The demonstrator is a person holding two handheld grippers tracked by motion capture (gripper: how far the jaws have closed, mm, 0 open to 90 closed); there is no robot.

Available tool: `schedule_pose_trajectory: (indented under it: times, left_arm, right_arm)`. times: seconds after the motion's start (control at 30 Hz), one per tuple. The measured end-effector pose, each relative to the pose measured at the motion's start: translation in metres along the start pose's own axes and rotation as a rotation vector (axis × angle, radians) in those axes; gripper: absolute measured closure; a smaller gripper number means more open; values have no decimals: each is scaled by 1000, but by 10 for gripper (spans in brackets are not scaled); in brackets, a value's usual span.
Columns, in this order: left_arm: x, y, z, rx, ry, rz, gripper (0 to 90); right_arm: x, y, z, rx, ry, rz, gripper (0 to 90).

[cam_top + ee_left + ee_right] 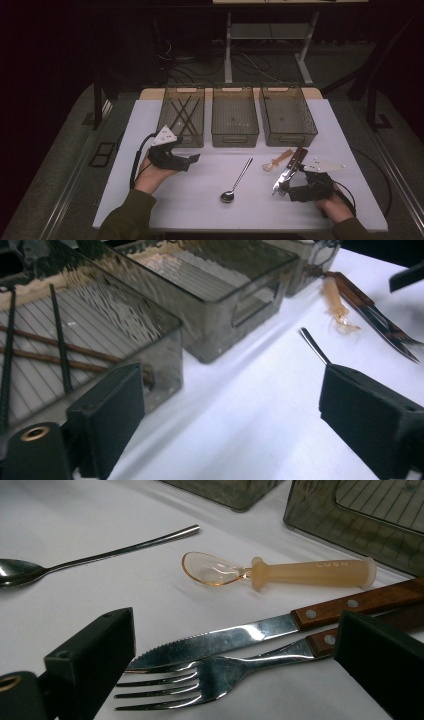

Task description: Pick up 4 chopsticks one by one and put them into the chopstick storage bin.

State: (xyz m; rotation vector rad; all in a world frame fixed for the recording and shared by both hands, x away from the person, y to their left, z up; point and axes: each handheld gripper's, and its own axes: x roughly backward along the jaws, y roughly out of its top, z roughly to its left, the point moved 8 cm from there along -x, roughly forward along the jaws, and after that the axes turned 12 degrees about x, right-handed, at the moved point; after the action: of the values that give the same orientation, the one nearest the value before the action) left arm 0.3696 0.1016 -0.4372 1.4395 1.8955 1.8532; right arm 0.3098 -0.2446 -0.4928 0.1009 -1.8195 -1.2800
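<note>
A white table (165, 200) carries three smoky clear bins in a row along its far edge: the left bin (181, 116) holds chopsticks (184, 113), beside it the middle bin (234, 116) and the right bin (287, 116). Nearer the person lie a metal spoon (237, 182), a small amber plastic spoon (278, 160), a wood-handled knife (290, 168) and a fork (220, 675), the last two side by side.

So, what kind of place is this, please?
Probably a lab or studio set up for recording, not a kitchen. A white table with three grey bins stands among black curtains, loose cables lie on the floor, and cutlery such as a spoon is laid out for sorting.
</note>
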Motion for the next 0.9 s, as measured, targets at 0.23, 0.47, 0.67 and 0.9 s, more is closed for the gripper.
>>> schedule_pose_trajectory:
  times: [0.23, 0.47, 0.67, 0.9]
  left_arm:
    - [4, -20, -16, -22, -43, 16, 5]
    - [3, -42, -32, -45, -80, 50, 0]
    - [5, -50, -42, -58, -86, 69, 11]
    - [6, -59, -51, -43, -116, 94, 53]
  right_arm:
    - [-1, 0, 0, 6, 0, 3, 32]
    - [-1, 0, 0, 4, 0, 3, 32]
    - [-1, 0, 0, 7, -2, 4, 32]
    - [-1, 0, 0, 8, -3, 4, 32]
